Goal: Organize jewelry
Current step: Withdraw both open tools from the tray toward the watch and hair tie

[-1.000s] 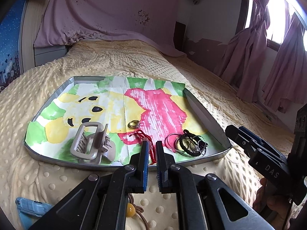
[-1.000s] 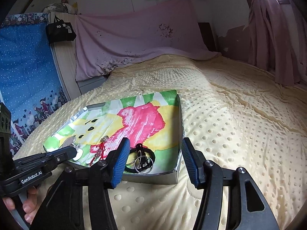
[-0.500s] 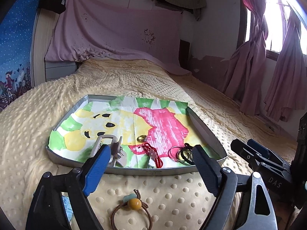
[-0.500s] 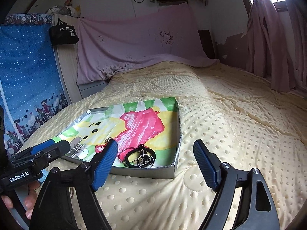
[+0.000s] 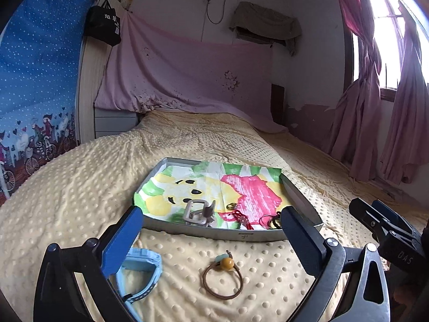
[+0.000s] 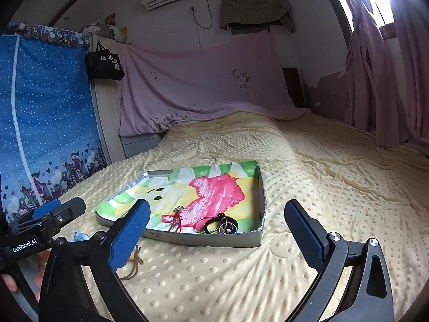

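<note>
1. Jewelry sits gathered in the shallow grey metal tray (image 5: pixel 300 201) lined with a crayon-coloured cartoon paper, resting on the dimpled cream bedspread (image 5: pixel 80 187) in front of you.
2. Your left gripper (image 5: pixel 211 238) has its blue-padded jaws spread wide with nothing between them; a second ago they were pressed nearly together at the tray's near edge over the red cord bracelet (image 5: pixel 242 218), and they have just been opening.
3. Your right gripper (image 6: pixel 214 230) is likewise spread and empty, its jaws having just opened further from a half-open stance.
4. Both tools have drawn back and up from the tray, so the view now takes in more of the bed.
5. Inside the tray lie the beige plastic claw hair clip (image 5: pixel 199 213), a small metal ring (image 5: pixel 231 206), the red bracelet, and a tangle of dark hoops and key-rings (image 6: pixel 218 225) at the right corner.
6. Outside it, on the bedspread just short of the near rim, a brown hair tie with an amber bead (image 5: pixel 222 279) and a light-blue plastic wristwatch (image 5: pixel 139 276) remain.
7. Reading the change: the bracelet looks delivered, and those two loose pieces appear to be what is left for you to collect.
</note>
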Action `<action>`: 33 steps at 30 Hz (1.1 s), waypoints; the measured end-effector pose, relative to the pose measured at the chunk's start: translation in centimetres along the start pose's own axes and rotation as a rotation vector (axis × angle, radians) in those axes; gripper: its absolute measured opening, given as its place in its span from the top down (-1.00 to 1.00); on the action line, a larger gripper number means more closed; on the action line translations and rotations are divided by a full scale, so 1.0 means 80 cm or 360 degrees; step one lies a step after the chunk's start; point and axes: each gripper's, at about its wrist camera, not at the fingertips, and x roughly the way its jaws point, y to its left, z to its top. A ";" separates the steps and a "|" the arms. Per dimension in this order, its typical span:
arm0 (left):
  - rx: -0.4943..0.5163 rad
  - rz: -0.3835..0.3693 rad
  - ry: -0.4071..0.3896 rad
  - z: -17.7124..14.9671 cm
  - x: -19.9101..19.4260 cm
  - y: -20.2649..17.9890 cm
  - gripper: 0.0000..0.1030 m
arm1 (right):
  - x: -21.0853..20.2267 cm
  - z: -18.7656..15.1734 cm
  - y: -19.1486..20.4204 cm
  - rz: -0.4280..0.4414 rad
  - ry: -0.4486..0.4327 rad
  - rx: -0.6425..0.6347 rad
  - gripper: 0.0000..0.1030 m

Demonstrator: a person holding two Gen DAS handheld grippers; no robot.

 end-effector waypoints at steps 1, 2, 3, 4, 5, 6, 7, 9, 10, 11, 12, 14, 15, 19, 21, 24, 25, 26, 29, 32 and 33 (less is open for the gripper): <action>0.0002 0.0020 -0.0007 -0.002 -0.007 0.004 -1.00 | -0.007 0.000 0.005 0.0003 -0.0011 -0.0007 -0.91; 0.0004 0.0038 -0.0009 -0.004 -0.014 0.009 -1.00 | -0.012 0.000 0.009 0.0011 -0.0019 -0.0007 -0.91; 0.0004 0.0050 -0.0006 -0.006 -0.020 0.013 -1.00 | -0.018 -0.001 0.013 0.0021 -0.0025 -0.0005 -0.91; 0.0004 0.0065 -0.0005 -0.007 -0.026 0.018 -1.00 | -0.022 -0.001 0.018 0.0030 -0.0029 -0.0005 -0.91; 0.0005 0.0081 -0.0007 -0.009 -0.030 0.022 -1.00 | -0.027 -0.002 0.023 0.0035 -0.0034 -0.0005 -0.91; 0.0009 0.0097 -0.0010 -0.011 -0.036 0.026 -1.00 | -0.030 -0.002 0.028 0.0045 -0.0035 -0.0005 -0.91; 0.0014 0.0118 -0.0012 -0.012 -0.041 0.030 -1.00 | -0.034 -0.003 0.033 0.0053 -0.0038 -0.0003 -0.91; 0.0012 0.0146 -0.0016 -0.014 -0.052 0.039 -1.00 | -0.043 -0.005 0.042 0.0072 -0.0038 0.0006 -0.92; 0.0006 0.0158 -0.0016 -0.014 -0.057 0.044 -1.00 | -0.047 -0.006 0.048 0.0084 -0.0037 0.0008 -0.92; 0.0000 0.0169 -0.0017 -0.014 -0.061 0.049 -1.00 | -0.049 -0.008 0.054 0.0095 -0.0034 0.0006 -0.92; -0.0004 0.0180 -0.0015 -0.014 -0.065 0.054 -1.00 | -0.052 -0.010 0.060 0.0105 -0.0032 -0.0001 -0.92; -0.0004 0.0208 -0.0012 -0.015 -0.074 0.065 -1.00 | -0.055 -0.014 0.071 0.0121 -0.0019 -0.0016 -0.92; -0.0001 0.0218 -0.0011 -0.015 -0.077 0.070 -1.00 | -0.056 -0.016 0.076 0.0134 -0.0011 -0.0023 -0.92; 0.0002 0.0260 0.0019 -0.022 -0.085 0.092 -1.00 | -0.053 -0.025 0.091 0.0169 0.0031 -0.0052 -0.92; -0.0007 0.0270 0.0043 -0.026 -0.085 0.102 -1.00 | -0.050 -0.031 0.096 0.0181 0.0057 -0.0064 -0.92; -0.0021 0.0281 0.0076 -0.032 -0.082 0.114 -1.00 | -0.044 -0.040 0.100 0.0188 0.0089 -0.0079 -0.92; -0.0023 0.0283 0.0083 -0.034 -0.081 0.117 -1.00 | -0.042 -0.043 0.102 0.0190 0.0100 -0.0083 -0.92; -0.0024 0.0283 0.0090 -0.036 -0.080 0.119 -1.00 | -0.041 -0.046 0.102 0.0189 0.0108 -0.0084 -0.91; -0.0017 0.0279 0.0105 -0.042 -0.074 0.121 -1.00 | -0.033 -0.053 0.105 0.0196 0.0144 -0.0091 -0.92; -0.0020 0.0265 0.0136 -0.045 -0.066 0.124 -1.00 | -0.021 -0.061 0.107 0.0199 0.0192 -0.0118 -0.92; -0.0027 0.0256 0.0151 -0.046 -0.062 0.125 -1.00 | -0.016 -0.062 0.110 0.0202 0.0210 -0.0125 -0.91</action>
